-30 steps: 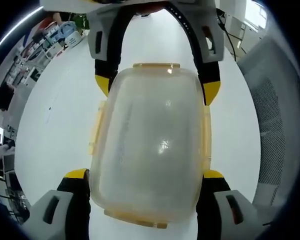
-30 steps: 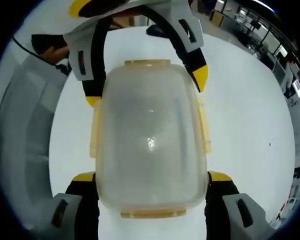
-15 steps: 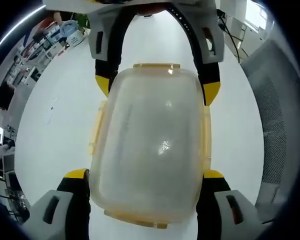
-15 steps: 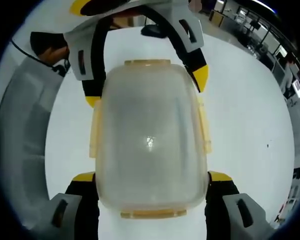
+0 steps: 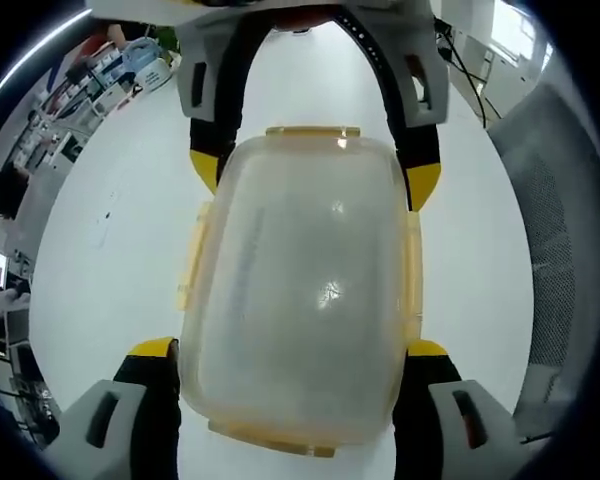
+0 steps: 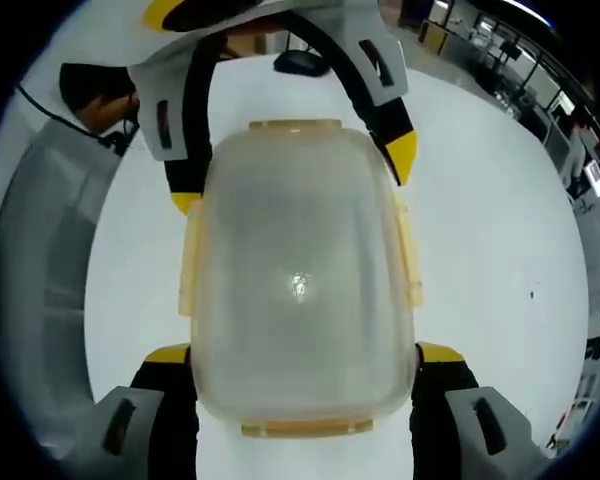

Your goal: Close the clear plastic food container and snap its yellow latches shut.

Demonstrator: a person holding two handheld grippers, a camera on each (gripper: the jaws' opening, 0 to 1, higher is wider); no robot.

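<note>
Left gripper view: container (image 5: 300,290) pinched at both ends, latches (image 5: 191,255) not clearly seated.
Left gripper (image 5: 290,395) straddles the near end of the lidded container; right gripper (image 5: 315,180) straddles the far end, and each looks clamped on it. The container hangs between them over the white table (image 5: 110,250). Risk: uneven squeeze could bow the soft walls, pop the lid, or let one end slip out.

Right gripper view: right gripper (image 6: 300,400).

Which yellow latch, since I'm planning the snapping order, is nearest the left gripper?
The short-end latch between the left gripper's jaws; the other three lie farther along the container.
</note>
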